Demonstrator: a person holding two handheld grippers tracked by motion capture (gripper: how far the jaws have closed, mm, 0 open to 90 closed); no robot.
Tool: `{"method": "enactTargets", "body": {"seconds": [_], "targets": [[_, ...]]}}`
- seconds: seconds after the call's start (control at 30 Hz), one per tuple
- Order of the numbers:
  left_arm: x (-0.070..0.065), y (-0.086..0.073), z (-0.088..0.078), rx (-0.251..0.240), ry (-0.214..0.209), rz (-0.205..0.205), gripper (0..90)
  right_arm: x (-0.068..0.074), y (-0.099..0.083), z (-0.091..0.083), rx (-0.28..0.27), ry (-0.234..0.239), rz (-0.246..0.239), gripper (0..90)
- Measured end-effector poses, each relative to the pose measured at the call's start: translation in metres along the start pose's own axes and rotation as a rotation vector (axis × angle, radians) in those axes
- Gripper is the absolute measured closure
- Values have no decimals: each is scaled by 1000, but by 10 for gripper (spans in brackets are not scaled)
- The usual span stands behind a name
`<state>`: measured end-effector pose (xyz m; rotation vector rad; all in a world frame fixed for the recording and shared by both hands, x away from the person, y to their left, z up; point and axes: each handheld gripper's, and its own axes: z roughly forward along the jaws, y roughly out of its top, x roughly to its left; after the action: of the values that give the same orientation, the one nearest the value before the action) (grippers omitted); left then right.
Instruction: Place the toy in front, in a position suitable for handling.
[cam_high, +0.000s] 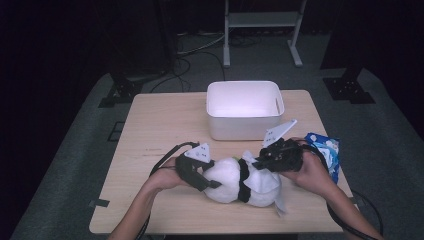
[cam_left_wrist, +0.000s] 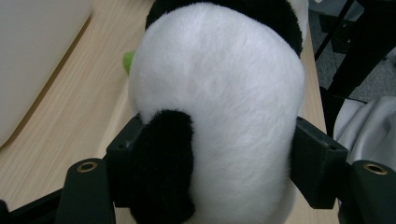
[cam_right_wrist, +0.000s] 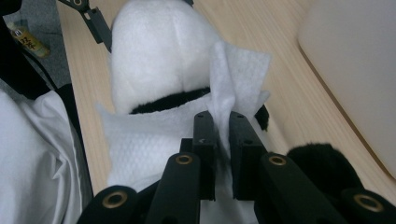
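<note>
Lying on the table (cam_high: 150, 130) near the white bin (cam_high: 244, 109), the toy panda (cam_high: 227, 179) is clamped by the left gripper (cam_high: 209, 184); the right gripper (cam_high: 258, 163) pinches a white wipe (cam_right_wrist: 238, 70) on it.

No text can be read with certainty: faint print is seen on the label of a small bottle (cam_right_wrist: 28, 41) and on a blue packet (cam_high: 327, 152) at the desk's edge, but no word can be made out.
</note>
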<state>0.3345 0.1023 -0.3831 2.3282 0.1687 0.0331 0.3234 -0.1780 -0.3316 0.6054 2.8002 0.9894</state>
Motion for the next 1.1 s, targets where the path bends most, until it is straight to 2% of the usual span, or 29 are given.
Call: {"method": "enactTargets", "body": {"seconds": [0.23, 0.33, 0.4, 0.5, 0.63, 0.77, 0.9, 1.0, 1.1], "targets": [[-1, 6, -2, -16, -1, 11, 302, 4, 19, 20, 10, 41, -35, 821], [-1, 10, -4, 7, 10, 15, 309, 8, 28, 27, 28, 37, -58, 820], [-1, 10, -8, -5, 15, 10, 314, 8, 29, 27, 23, 37, -59, 821], [0, 12, -16, -20, 21, 9, 320, 4, 26, 20, 9, 40, -47, 821], [-1, 16, -22, -11, 29, 14, 323, 0, 20, 10, -4, 33, -34, 820], [-1, 19, -24, -13, 31, 16, 324, -6, 9, 2, -8, 27, -6, 820], [-1, 22, -21, -14, 24, 19, 321, -9, -3, 1, -15, 37, 28, 823], [-1, 23, -17, -11, 23, 9, 288, -10, -8, 3, -15, 40, 42, 823], [0, 22, -16, -23, 30, -17, 201, -12, -13, 5, -26, 51, 58, 824]]}}
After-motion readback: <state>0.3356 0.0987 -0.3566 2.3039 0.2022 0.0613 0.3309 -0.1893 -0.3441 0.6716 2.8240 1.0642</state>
